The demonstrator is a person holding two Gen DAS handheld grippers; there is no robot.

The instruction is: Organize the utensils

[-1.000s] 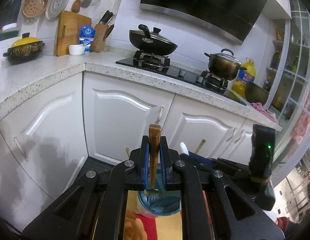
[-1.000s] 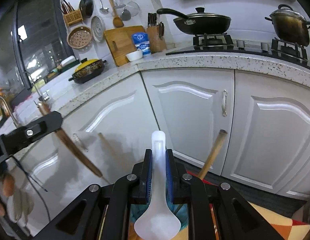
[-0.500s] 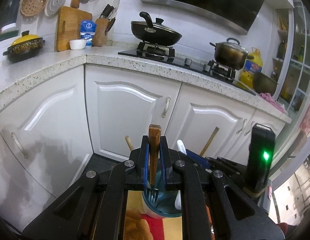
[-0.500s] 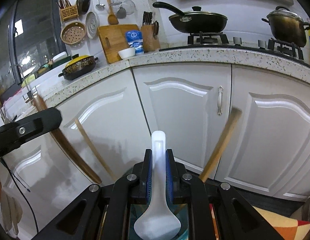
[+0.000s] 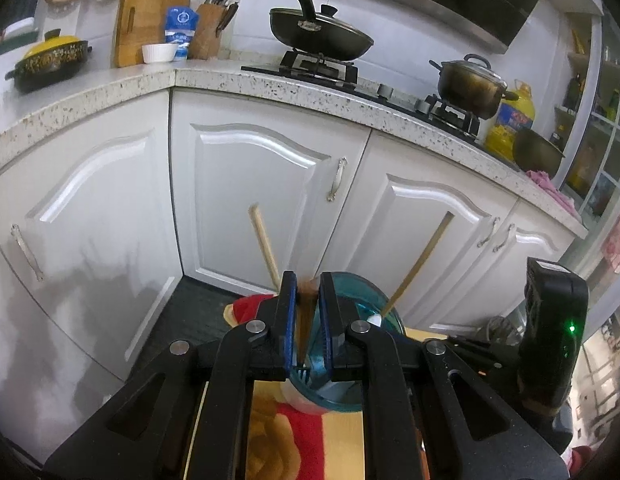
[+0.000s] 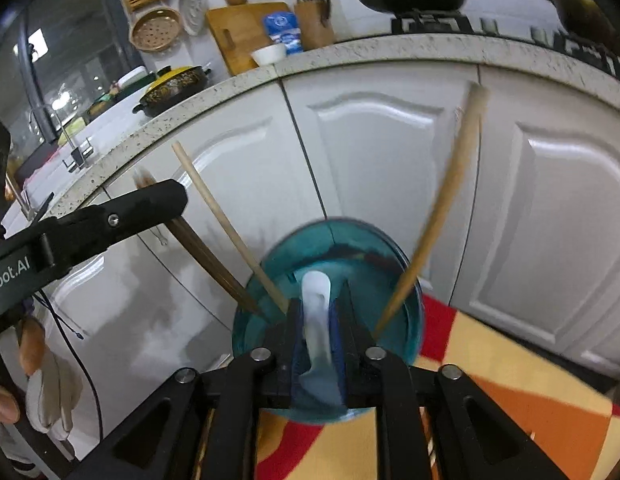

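Observation:
A teal holder cup (image 5: 352, 312) (image 6: 350, 248) stands on a red and yellow patterned cloth (image 6: 510, 380). Two wooden sticks (image 5: 263, 244) (image 6: 434, 216) lean out of it. My left gripper (image 5: 308, 300) has its jaws a little apart around a brown-handled fork (image 5: 305, 320), tines down over the cup; the handle looks blurred and loose. My right gripper (image 6: 318, 320) has its jaws a little apart around a white spoon (image 6: 318, 300) that points down into the cup. The left gripper (image 6: 109, 216) also shows in the right wrist view.
White cabinet doors (image 5: 245, 200) stand close behind the cup. A speckled counter (image 5: 269, 84) above carries a wok (image 5: 318, 36), a pot (image 5: 470, 84), a yellow casserole (image 5: 49, 60) and a knife block (image 5: 207, 28).
Both grippers have dropped toward the cup and tilted down. The fork and the spoon have slid lower between the jaws, which have parted slightly.

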